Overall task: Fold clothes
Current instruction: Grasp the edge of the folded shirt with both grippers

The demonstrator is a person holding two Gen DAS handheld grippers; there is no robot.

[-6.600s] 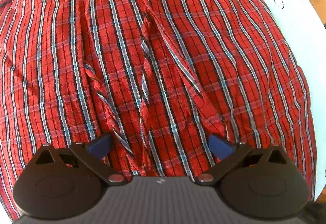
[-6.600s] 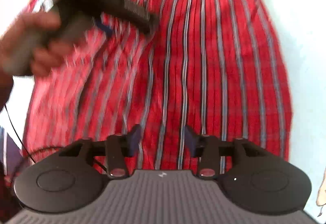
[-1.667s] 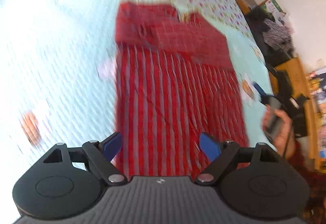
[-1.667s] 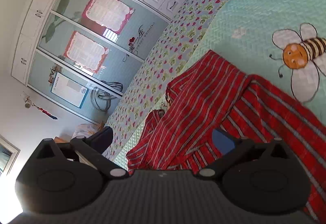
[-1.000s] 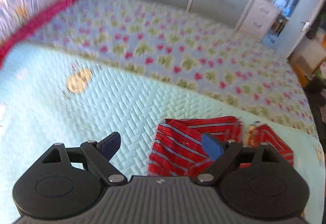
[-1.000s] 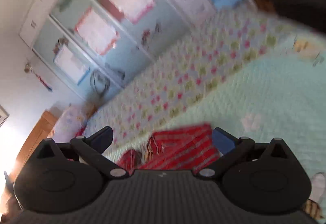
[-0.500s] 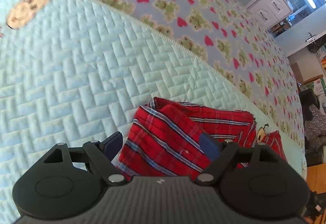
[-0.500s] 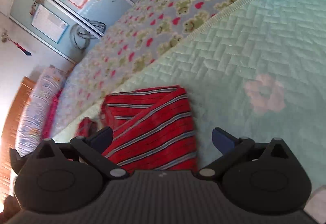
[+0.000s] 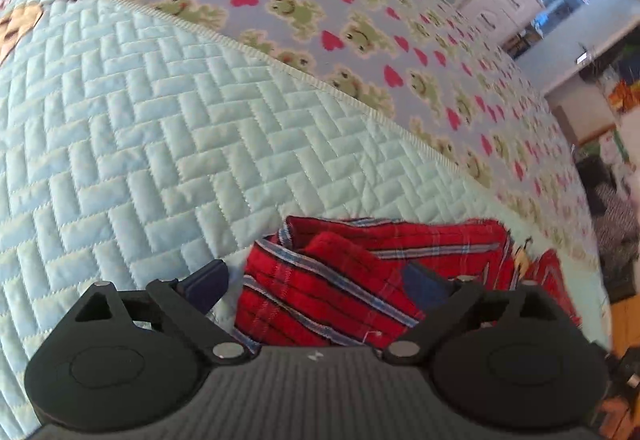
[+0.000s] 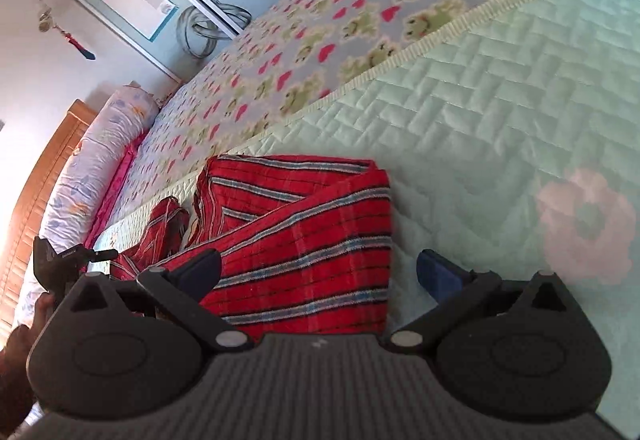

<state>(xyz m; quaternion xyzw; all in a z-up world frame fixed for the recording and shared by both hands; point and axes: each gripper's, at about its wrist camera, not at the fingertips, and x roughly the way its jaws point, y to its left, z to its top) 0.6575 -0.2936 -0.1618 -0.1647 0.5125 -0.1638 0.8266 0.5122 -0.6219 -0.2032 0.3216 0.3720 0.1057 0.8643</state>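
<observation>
The red plaid woven shirt with blue and white stripes [image 9: 344, 280] is lying bunched and partly folded on the pale mint quilted bedspread [image 9: 160, 144], sitting at the 6 o'clock part of the left wrist view, right in front of the camera. In the right wrist view the same shirt [image 10: 304, 240] is lying at about 7 o'clock from centre, with a straight folded edge running along its right side and a loose strip of the cloth trailing off toward 9 o'clock. The left hand-held gripper [image 9: 316, 282] is standing wide apart, with one blue pad off the shirt's left edge over the bedspread and the other over the red cloth; whether either pad is touching the fabric cannot be told. The right hand-held gripper [image 10: 318, 268] is also spread wide, its left pad lying over the shirt and its right pad over bare quilt just beside the folded edge. A pale pink flower patch [image 10: 584, 228] is showing on the bedspread at 3 o'clock in the right wrist view. Beyond the quilt's corded border, a blue sheet printed with green frogs and red hearts [image 9: 320, 0] is covering the bed toward 12 o'clock. A long white printed bolster pillow [image 10: 96, 160] is lying against a wooden headboard [image 10: 44, 176] at 9 o'clock in that view.
</observation>
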